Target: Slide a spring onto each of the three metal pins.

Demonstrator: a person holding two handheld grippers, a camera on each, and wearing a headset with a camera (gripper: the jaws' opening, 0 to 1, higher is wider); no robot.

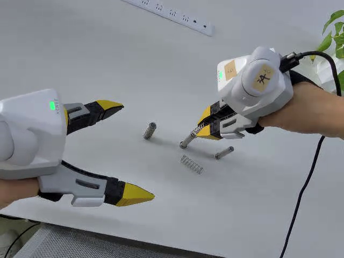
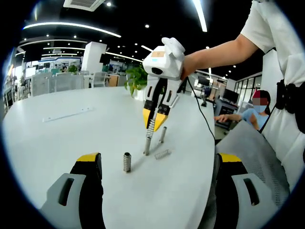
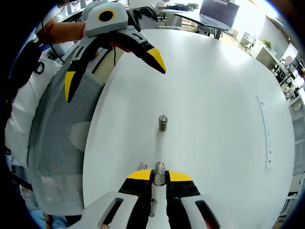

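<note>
Right gripper (image 1: 204,127), white-bodied with yellow-tipped black jaws, is pinching its jaws nearly together on a coiled silver wire spring (image 1: 198,130). The spring is sitting on the upper part of a slim grey metal pin (image 1: 187,142). That pin is leaning, with its lower end touching the white tabletop (image 1: 107,48). In the right gripper view the spring's open end is showing between the two yellow tips.

Over the near edge of the table, the left gripper (image 1: 126,150) is hovering with its jaws spread wide and gripping nothing.

Between the two grippers, a second grey pin wearing a short spring (image 1: 150,130) is standing upright on the table, apart from both. A loose open-coiled spring (image 1: 191,164) is lying flat just in front of the leaning pin. A bare grey pin (image 1: 224,152) is lying on its side just beside that spring, below the right gripper's body.

A white power strip (image 1: 172,13) is lying at the far side of the table. A black cable (image 1: 306,188) is trailing from the right gripper. Green plant leaves (image 1: 334,32) are showing at the corner.
</note>
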